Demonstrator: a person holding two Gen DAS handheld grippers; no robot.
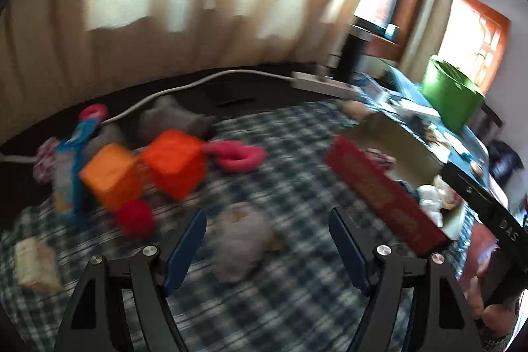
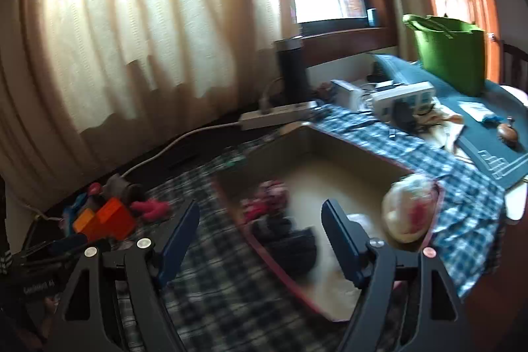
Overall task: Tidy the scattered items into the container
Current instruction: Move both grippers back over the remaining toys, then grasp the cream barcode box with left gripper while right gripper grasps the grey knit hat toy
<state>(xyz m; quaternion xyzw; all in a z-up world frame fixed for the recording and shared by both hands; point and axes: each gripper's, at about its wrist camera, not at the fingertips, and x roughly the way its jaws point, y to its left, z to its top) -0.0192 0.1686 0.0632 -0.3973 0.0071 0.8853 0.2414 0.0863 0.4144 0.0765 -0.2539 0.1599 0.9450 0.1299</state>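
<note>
My left gripper [image 1: 267,216] is open and empty above a grey soft lump [image 1: 242,240] on the checked cloth. Further left lie two orange cubes [image 1: 175,162], a red ball [image 1: 135,216], a pink ring toy [image 1: 239,155], a blue-pink toy [image 1: 71,154], a grey plush [image 1: 168,117] and a beige block [image 1: 34,264]. The red-sided cardboard box [image 1: 379,190] stands to the right. My right gripper [image 2: 260,210] is open and empty over that box [image 2: 333,147], which holds a pink item [image 2: 269,197], dark cloth [image 2: 287,240] and a pale bundle [image 2: 409,207].
A white power strip [image 2: 280,116] with its cable lies at the table's back edge beside a black cylinder [image 2: 292,68]. A green tub [image 2: 448,50], small boxes [image 2: 399,99] and clutter sit on the blue mat behind the box. Curtains hang behind.
</note>
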